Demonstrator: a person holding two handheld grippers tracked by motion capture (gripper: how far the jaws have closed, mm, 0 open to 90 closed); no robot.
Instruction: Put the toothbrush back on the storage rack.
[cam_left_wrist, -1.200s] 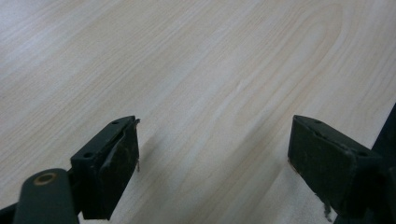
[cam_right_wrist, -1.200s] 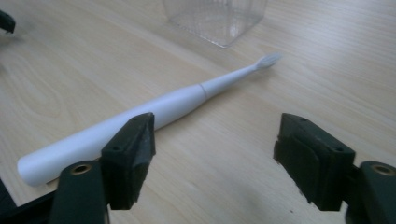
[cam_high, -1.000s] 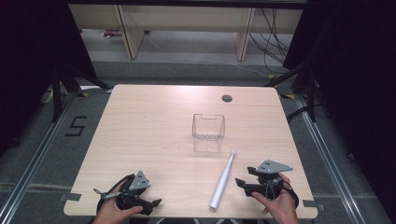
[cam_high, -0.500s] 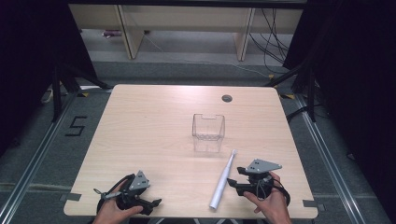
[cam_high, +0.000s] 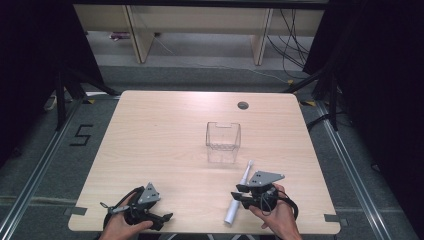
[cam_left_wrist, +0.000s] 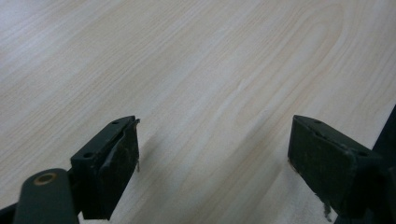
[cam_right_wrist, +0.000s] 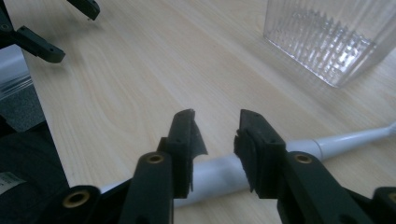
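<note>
Where the white electric toothbrush (cam_high: 238, 196) lies flat on the counter (cam_high: 165, 135), just nearer the person than the clear ribbed container (cam_high: 223, 136), its handle is straddled by the right tongs (cam_right_wrist: 215, 140), whose jaws are set partly apart above it without yet pinching it. Well to the left of the toothbrush, the left tongs (cam_left_wrist: 212, 154) are held spread wide over bare wood.
</note>
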